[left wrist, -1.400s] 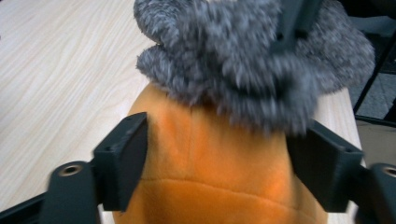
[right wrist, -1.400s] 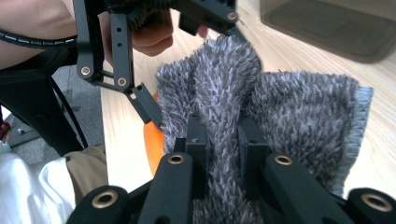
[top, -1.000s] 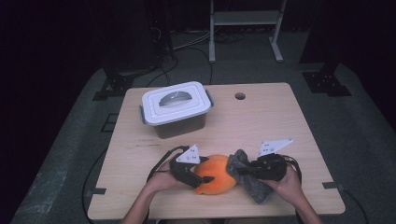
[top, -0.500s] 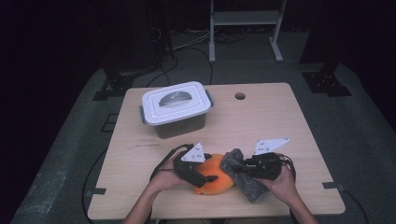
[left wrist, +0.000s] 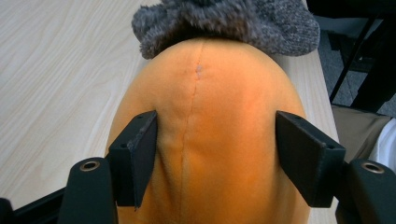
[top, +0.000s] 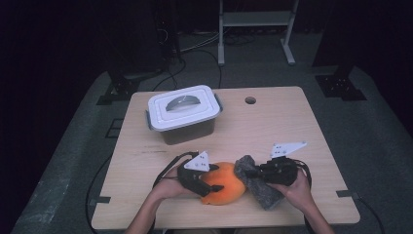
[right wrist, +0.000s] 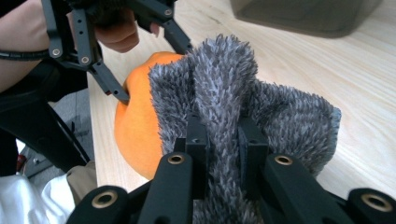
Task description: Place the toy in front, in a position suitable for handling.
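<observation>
An orange plush ball [top: 225,189] lies near the table's front edge, with a grey fuzzy cloth [top: 262,189] against its right side. My left gripper [top: 216,178] straddles the orange plush ball [left wrist: 210,126]. Its jaws have just been closing and both pads press into the plush's sides. My right gripper [top: 251,171] is shut on a raised fold of the grey fuzzy cloth [right wrist: 224,93]. In the right gripper view, that gripper [right wrist: 223,135] pinches the fold, and the orange plush ball [right wrist: 135,116] shows behind it. The grey fuzzy cloth [left wrist: 224,23] caps the plush's far end.
A dark bin with a white latched lid [top: 184,113] stands at the back left of the wooden table [top: 292,126]. A small round hole [top: 250,100] sits near the table's far edge. Cables trail off the left side, and a metal stand rises behind the table.
The right gripper shifted slightly toward the plush and back again with the cloth in it. The left gripper and the plush stayed put.
</observation>
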Tool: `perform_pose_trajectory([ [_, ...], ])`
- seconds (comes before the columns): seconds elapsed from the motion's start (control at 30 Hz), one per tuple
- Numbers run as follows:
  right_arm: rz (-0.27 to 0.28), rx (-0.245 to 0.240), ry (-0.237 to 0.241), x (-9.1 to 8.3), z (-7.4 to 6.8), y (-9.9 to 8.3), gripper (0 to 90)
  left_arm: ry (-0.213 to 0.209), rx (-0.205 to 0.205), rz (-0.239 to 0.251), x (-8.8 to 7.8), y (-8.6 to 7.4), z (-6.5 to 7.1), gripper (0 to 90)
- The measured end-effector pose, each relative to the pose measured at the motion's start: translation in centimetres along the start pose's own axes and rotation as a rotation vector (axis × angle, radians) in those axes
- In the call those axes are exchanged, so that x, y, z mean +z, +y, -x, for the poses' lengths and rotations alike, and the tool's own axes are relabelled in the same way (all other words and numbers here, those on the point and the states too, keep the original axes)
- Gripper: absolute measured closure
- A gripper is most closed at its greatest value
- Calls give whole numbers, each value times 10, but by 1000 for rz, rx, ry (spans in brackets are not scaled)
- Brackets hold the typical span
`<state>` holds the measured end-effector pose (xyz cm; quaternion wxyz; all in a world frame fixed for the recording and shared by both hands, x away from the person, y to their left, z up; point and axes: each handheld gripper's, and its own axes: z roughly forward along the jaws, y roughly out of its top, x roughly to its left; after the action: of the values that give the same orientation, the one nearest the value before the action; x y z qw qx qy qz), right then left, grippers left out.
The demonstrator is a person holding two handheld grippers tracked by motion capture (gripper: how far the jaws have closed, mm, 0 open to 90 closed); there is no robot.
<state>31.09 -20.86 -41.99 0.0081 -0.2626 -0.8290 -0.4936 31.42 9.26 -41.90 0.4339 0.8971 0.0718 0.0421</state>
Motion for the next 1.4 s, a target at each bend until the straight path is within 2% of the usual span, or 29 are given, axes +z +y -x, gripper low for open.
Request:
perform_pose_trajectory([
  [0.1, -29, 11, 10, 6, 1, -4, 776, 2, -3, 3, -1, -1, -1, 320],
  [0.3, -65, 34, -1, 3, 6, -10, 776, 3, -11, 6, -2, -1, -1, 319],
  [0.4, -19, 28, 11, -1, 3, -5, 776, -3, -5, 5, 0, 1, 1, 317],
  [0.5, 23, 0, 34, 2, -3, 5, 775, -11, 31, -14, 3, 6, 7, 313],
  [0.6, 1, -23, 36, 8, -8, 8, 774, -14, 48, -26, 3, 9, 10, 297],
  [0.7, -20, -38, 27, 9, -8, 4, 773, -17, 23, -5, 1, 11, 8, 227],
  [0.73, -24, -41, 26, 8, -9, 4, 773, -6, 1, -2, 0, 12, 7, 188],
  [0.77, -30, -44, 26, 8, -9, 2, 774, 5, -6, -16, 0, 12, 5, 143],
  [0.8, -33, -46, 28, 7, -9, 1, 773, 17, -32, -26, 0, 11, 3, 110],
  [0.87, -36, -40, 39, 6, -8, -2, 773, -10, -80, -23, 2, 6, -1, 90],
  [0.9, -39, -36, 42, 5, -7, -3, 773, -18, -89, -26, 3, 4, -2, 97],
  [0.97, -46, -29, 44, 4, -5, -4, 773, -23, -81, -19, 3, 2, -2, 162],
  [1.07, -54, -29, 45, 3, -4, -6, 772, -18, -65, -17, 2, 2, 0, 282],
  [1.1, -62, -26, 41, 2, -3, -6, 773, -14, -63, -16, 1, 2, 0, 282],
  [1.17, -68, -20, 28, -2, -1, -8, 773, -5, -57, -8, -1, 2, 1, 346],
  [1.2, -48, -23, 19, -6, -2, -6, 773, 3, -48, 6, -1, 4, 1, 389],
  [1.3, 3, -40, 23, -10, -8, 3, 773, 19, -32, 24, 1, 11, 5, 409],
  [1.33, 3, -40, 23, -10, -8, 3, 773, 19, -32, 24, 1, 11, 5, 411],
  [1.37, 20, -70, 27, -7, -15, 11, 773, 28, -2, 26, 4, 16, 10, 412],
  [1.4, 19, -79, 25, -5, -17, 13, 773, 30, 15, 18, 5, 18, 12, 411],
])
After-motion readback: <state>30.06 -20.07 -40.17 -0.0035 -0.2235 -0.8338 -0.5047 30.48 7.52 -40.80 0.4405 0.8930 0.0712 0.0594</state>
